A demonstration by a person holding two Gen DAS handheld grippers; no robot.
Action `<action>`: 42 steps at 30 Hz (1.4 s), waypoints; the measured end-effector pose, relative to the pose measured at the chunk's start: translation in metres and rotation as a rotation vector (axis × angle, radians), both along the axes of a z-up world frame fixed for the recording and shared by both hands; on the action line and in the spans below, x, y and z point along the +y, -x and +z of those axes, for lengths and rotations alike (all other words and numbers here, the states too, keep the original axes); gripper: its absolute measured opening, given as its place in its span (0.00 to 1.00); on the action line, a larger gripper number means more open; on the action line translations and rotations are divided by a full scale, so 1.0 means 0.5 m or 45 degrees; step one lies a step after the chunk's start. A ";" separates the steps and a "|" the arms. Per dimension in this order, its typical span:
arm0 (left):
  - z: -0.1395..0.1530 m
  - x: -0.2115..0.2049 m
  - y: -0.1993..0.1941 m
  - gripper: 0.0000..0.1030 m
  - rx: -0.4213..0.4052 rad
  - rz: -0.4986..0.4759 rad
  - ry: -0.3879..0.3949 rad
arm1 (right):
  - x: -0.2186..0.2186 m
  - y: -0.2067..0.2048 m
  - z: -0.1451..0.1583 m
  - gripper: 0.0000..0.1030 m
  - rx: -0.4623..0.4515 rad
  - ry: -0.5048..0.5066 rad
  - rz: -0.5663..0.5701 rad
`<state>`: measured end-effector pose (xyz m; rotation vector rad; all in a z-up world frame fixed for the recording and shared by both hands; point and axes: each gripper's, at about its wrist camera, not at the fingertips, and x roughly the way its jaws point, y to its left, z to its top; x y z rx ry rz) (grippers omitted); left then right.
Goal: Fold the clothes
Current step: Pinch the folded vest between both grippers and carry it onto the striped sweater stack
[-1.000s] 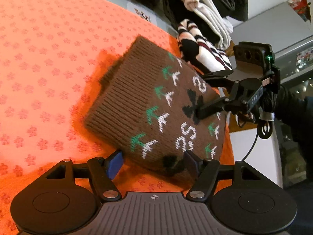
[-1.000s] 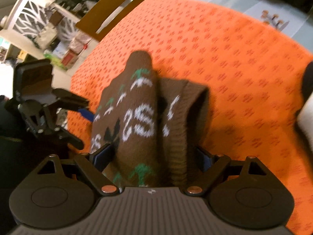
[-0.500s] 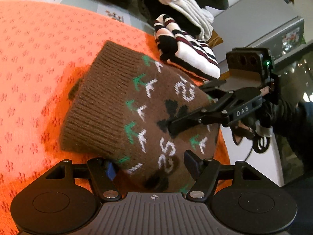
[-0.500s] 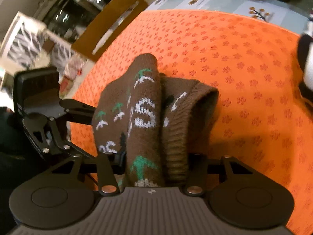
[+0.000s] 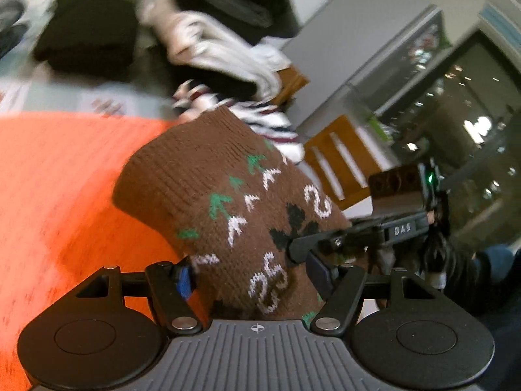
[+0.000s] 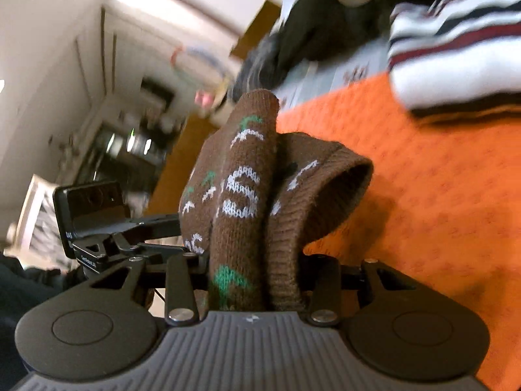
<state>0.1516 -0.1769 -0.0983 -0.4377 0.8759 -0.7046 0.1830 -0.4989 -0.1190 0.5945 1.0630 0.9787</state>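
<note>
Both tongs, my left (image 5: 252, 280) and right (image 6: 254, 268), are clenched on the folded brown knit garment (image 5: 228, 202), which I hold lifted, apparently clear of the orange cloth (image 5: 58, 179), near the striped sweater (image 6: 456, 55).

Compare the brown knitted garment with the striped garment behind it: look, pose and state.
The brown knitted garment carries green and white motifs; the striped garment has white, dark and maroon bands. The brown one is bunched and gripped by the left tongs and right tongs, above the orange cloth; the striped one lies ungripped. Both are soft clothing.
</note>
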 end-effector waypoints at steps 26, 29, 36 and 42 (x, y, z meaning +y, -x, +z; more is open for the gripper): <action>0.014 -0.236 -0.488 0.68 -0.084 -0.163 0.000 | -0.280 -0.357 0.039 0.47 -0.168 0.127 -0.398; -0.016 -0.243 -0.508 0.68 -0.063 -0.145 -0.047 | -0.279 -0.387 -0.002 0.53 -0.186 0.199 -0.405; -0.052 -0.214 -0.494 0.70 -0.066 -0.125 -0.114 | -0.283 -0.360 -0.015 0.72 -0.301 0.292 -0.479; -0.024 -0.174 -0.434 0.70 -0.099 -0.088 -0.156 | -0.289 -0.307 0.037 0.74 -0.422 0.471 -0.591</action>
